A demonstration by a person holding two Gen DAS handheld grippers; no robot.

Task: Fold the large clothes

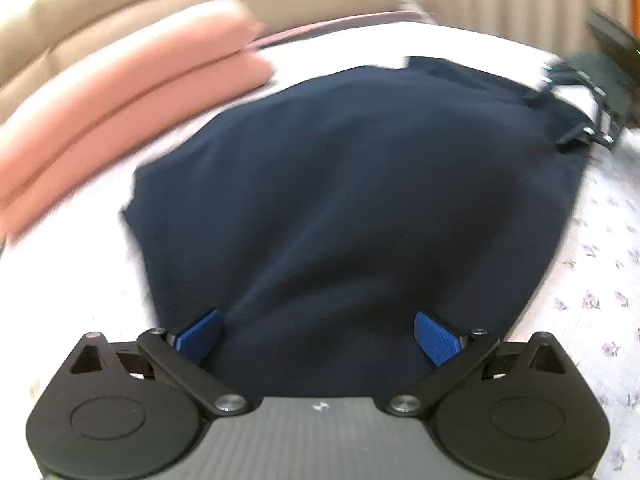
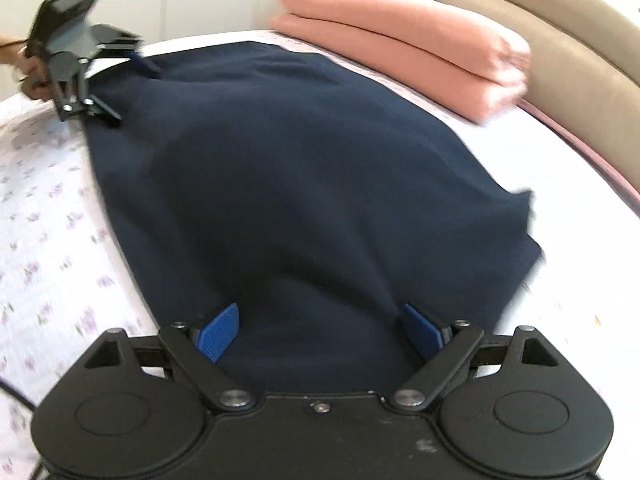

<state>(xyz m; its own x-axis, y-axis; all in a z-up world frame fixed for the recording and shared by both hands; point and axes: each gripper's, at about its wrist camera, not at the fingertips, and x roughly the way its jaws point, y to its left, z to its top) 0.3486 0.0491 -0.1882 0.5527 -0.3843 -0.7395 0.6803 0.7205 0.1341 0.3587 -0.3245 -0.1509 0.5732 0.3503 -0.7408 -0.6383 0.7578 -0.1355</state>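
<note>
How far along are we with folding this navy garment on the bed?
Done: the navy garment lies on the floral sheet, apparently folded at least once; blur hides layers. In hand: left gripper and right gripper both sit open at opposite edges, gripping nothing. Left: any further folds. The folded pink blanket sits apart.

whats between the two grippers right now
Only the navy garment spans from the right gripper to the left gripper, seen in the right wrist view.
</note>
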